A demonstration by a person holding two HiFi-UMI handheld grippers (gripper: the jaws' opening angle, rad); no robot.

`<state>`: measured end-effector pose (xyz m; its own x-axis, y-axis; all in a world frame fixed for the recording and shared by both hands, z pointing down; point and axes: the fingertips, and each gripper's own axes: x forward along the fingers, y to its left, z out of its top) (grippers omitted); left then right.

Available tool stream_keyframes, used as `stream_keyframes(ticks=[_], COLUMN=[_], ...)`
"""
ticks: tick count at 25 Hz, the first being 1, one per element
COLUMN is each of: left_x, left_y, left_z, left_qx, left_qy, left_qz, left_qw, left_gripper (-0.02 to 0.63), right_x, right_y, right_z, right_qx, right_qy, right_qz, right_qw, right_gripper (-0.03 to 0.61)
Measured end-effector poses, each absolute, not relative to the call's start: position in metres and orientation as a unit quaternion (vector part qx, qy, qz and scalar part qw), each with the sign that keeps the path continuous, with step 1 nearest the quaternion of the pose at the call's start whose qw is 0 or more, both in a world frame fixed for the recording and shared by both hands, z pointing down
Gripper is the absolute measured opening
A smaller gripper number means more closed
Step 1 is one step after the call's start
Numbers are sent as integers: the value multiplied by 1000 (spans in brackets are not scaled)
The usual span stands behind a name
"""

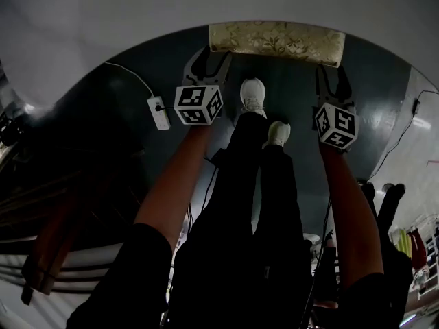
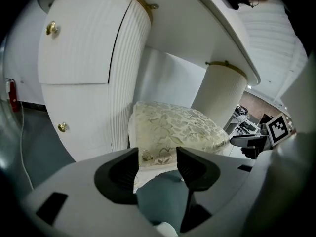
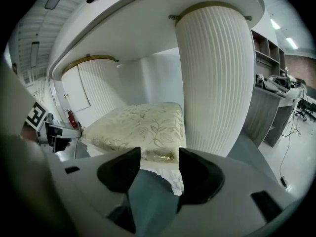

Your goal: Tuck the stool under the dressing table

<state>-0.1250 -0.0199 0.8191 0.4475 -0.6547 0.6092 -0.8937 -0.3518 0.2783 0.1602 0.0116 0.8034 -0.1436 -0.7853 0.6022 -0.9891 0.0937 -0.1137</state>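
Two tools were in play, and both were released. The left hand-held gripper (image 2: 157, 164), grey-bodied with black pads, and the matching right hand-held gripper (image 3: 159, 164) each had their jaws spread with nothing clamped between them. Each pointed at a front corner of the stool (image 2: 173, 130), a low square seat with a cream cushion in gold floral brocade and a white skirt. The corners sat just beyond the open jaws, and I could not tell whether the pads touched the fabric. From the head view, the person's white shoes (image 1: 253, 94) stood on the dark floor (image 1: 295, 88) between the grippers, just behind the stool.

Further in, the stool stood between the two fluted pedestals of the white dressing table (image 2: 94, 73), with most of the cushion under the curved top. I judged the tuck largely done. From above, only a front strip of the seat showed past the edge of the surface, so at most a short push seemed left.

The stool's legs and back edge were hidden, so I could not see how deep the knee space ran. A white power strip (image 1: 158, 112) lay on the dim floor to the left, well apart from the stool.
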Motion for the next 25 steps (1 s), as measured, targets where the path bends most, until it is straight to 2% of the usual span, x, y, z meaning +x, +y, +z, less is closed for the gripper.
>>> stream_keyframes(ticks=[9,20,25], left_x=[-120,-44,-7], left_y=[11,75,96], left_z=[730,537,446], left_qx=[790,834,862], left_qy=[-519,-471,-441], left_qz=[159,120,101], left_qw=[287,263,230], left_gripper=[241,241,241], right_x=[142,146,158], right_y=[21,91,107], right_z=[710,516,432], right_qx=[593,595,598], right_qy=[-756,-763,-769], right_qz=[210,212,199], right_qw=[183,138,111], right_gripper=[247,247,247])
